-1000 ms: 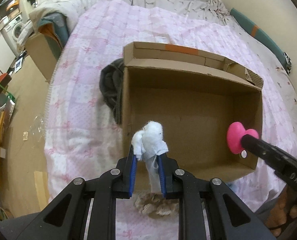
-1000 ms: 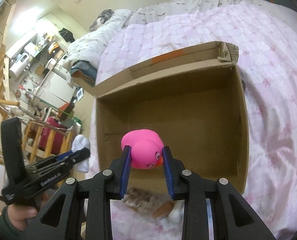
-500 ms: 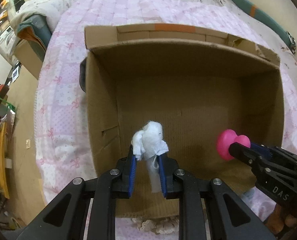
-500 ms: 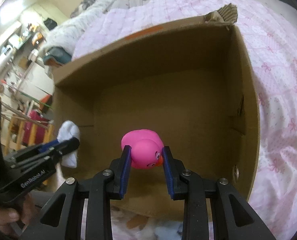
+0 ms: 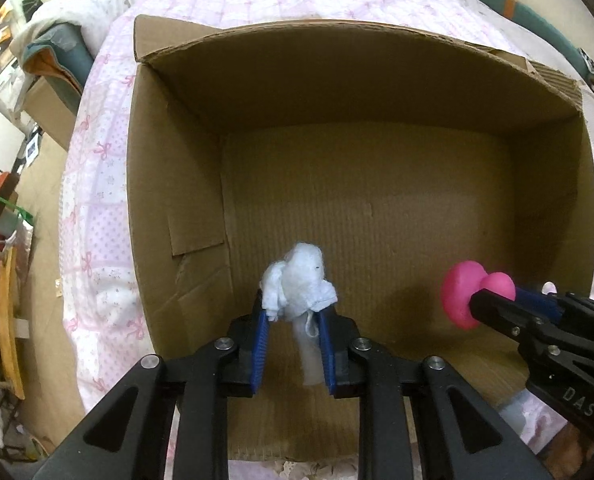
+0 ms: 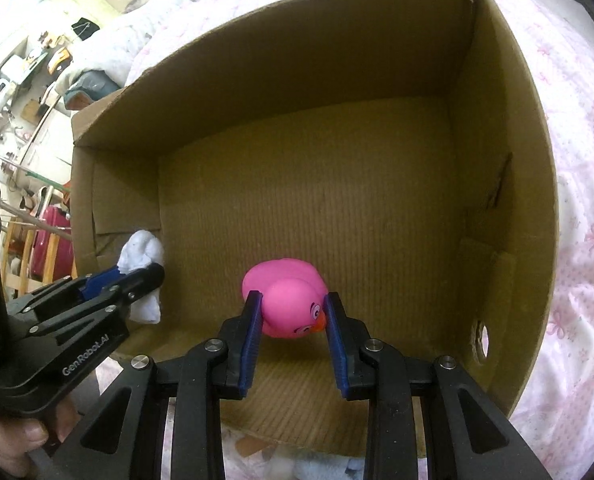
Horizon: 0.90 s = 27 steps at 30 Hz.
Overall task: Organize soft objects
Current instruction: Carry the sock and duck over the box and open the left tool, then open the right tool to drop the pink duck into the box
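An open cardboard box lies on a pink patterned bed, its inside bare. My left gripper is shut on a white sock and holds it inside the box near the left wall; the sock also shows in the right wrist view. My right gripper is shut on a pink rubber duck and holds it inside the box toward the right; the duck also shows in the left wrist view.
The pink bedspread surrounds the box. A crumpled white duvet lies at the bed's far left. Cluttered floor, a smaller cardboard box and wooden furniture stand left of the bed. Soft items lie below the box's near edge.
Both grippers have moved forward over the box's near edge into the box, each still holding its object. The box now fills both views.
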### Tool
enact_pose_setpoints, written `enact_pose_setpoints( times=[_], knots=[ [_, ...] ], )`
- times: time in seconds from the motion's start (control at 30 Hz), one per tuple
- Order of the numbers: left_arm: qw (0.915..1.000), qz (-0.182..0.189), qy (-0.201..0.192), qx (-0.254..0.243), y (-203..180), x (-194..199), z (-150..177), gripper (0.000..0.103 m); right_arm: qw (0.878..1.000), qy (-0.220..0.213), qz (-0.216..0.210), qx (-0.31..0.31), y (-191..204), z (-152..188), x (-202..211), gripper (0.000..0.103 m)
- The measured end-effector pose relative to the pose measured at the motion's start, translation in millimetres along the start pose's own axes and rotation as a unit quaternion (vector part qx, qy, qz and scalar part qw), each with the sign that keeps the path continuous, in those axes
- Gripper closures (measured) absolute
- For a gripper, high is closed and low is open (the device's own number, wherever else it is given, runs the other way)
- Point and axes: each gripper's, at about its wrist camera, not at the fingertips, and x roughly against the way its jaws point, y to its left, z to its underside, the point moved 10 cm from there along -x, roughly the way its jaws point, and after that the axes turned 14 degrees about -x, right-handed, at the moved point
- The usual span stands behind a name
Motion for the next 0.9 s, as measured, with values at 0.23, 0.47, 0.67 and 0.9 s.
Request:
enact_pose_setpoints(
  times=[0.23,0.47,0.67,0.9],
  knots=[
    [0.9999,-0.005,0.004,-0.01,-8,2,1,0.073,1.0,0.002,0.001,-0.001,1,1,-3,0.071],
    [1.0,-0.005,-0.007,-0.004,-13,18,2,0.039,1.0,-0.005,-0.004,0.006,1,2,2,0.071],
    [0.9999,0.007,-0.014,0.002,-20,31,1,0.036,1.0,-0.009,-0.013,0.003,-1,3,7,0.071],
    [0.9996,0.006,-0.024,0.011,-14,45,3,0.036,0.999,-0.026,-0.026,0.008,1,1,20,0.071]
  ],
)
